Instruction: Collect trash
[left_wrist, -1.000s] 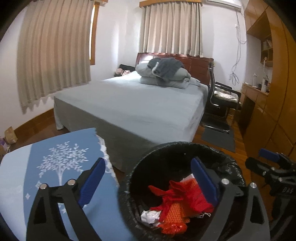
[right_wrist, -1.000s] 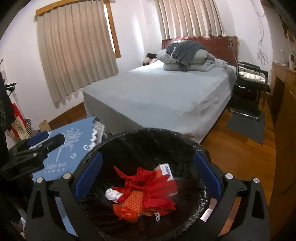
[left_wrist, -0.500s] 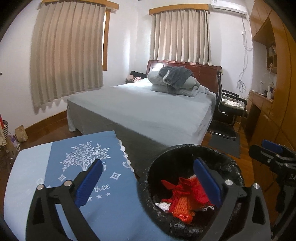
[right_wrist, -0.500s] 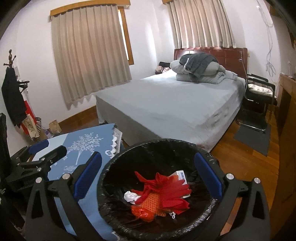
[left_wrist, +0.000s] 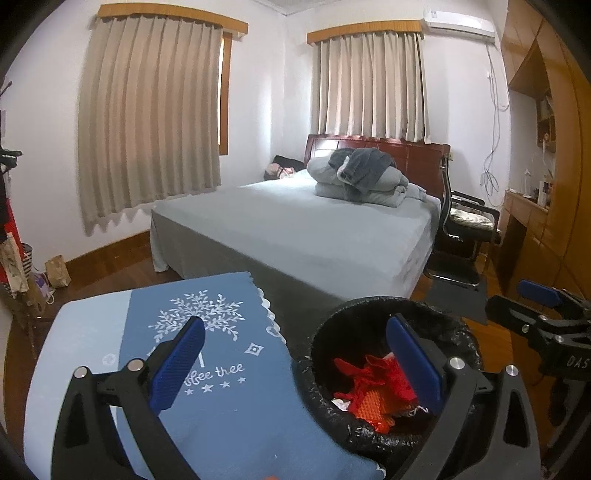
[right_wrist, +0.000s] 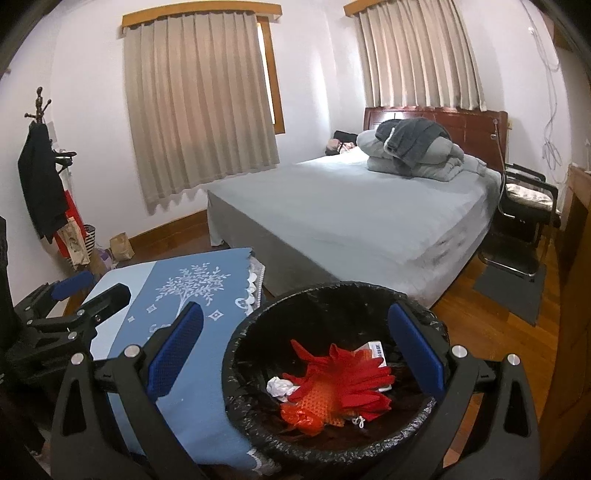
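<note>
In the left wrist view, the left tongs (left_wrist: 291, 362) fill the bottom of the frame with their blue-padded fingers spread wide and nothing between them, one finger over the desk covered by a blue cloth with a white tree print (left_wrist: 207, 369) at lower left, the other over the round bin lined with a black plastic bag (left_wrist: 369, 314) at lower centre right. Inside the bin lies a crumpled red and orange mesh bag (left_wrist: 373, 387). At the right edge the other tongs show, beside the bin. In the right wrist view, the left tongs (right_wrist: 74, 295) appear at the left edge above the cloth-covered desk (right_wrist: 184, 288). The right tongs (right_wrist: 295, 350) span the bottom of the frame, spread wide and empty, above the black-lined bin (right_wrist: 332, 291). In the bin the red and orange mesh bag (right_wrist: 340, 384) lies at the centre, with a crumpled white paper wad (right_wrist: 280, 387) touching its left side and a white carton (right_wrist: 375, 349) behind it. Beyond, a grey-sheeted bed (right_wrist: 351, 214) fills the centre and upper right of the frame.
</note>
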